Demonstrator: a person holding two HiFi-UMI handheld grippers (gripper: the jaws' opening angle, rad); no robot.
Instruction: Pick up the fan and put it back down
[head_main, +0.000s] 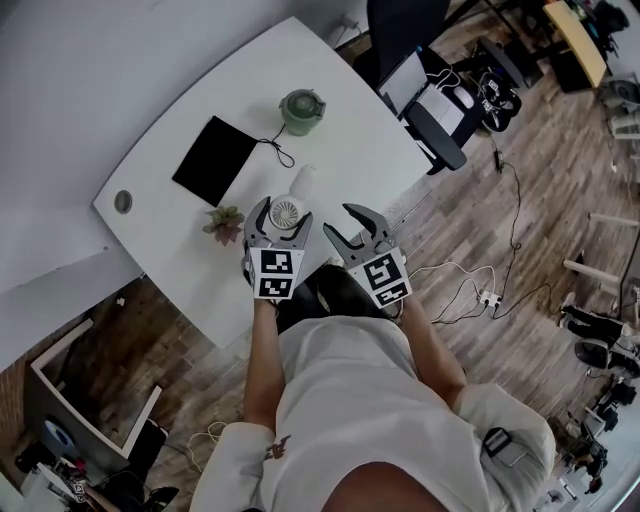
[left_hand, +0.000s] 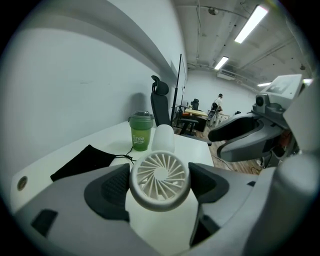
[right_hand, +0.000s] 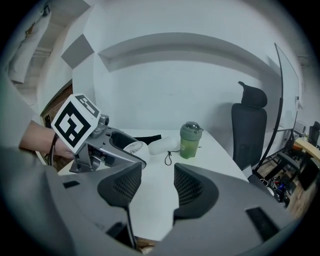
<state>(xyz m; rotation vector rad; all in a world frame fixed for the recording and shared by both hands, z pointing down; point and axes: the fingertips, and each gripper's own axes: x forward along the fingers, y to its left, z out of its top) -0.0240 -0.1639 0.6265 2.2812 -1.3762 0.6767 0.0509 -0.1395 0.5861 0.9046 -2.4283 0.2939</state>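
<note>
A small white fan (head_main: 288, 212) with a round slatted head (left_hand: 160, 180) sits between the jaws of my left gripper (head_main: 286, 214), near the front of the white table (head_main: 190, 270). In the left gripper view both dark pads (left_hand: 111, 189) touch the sides of its ring, so the gripper is shut on it. Whether the fan's base rests on the table I cannot tell. My right gripper (head_main: 340, 222) hangs just to the right of it, open, with nothing between its jaws (right_hand: 157, 182). The right gripper view shows the fan (right_hand: 134, 147) inside the left jaws.
Behind the fan lie a white cylinder (head_main: 303, 181), a green lidded cup (head_main: 302, 110) and a black pouch (head_main: 214, 158) with a cord. A small potted plant (head_main: 226, 222) stands to the left of the left gripper. An office chair (head_main: 430, 95) stands off the table's right edge.
</note>
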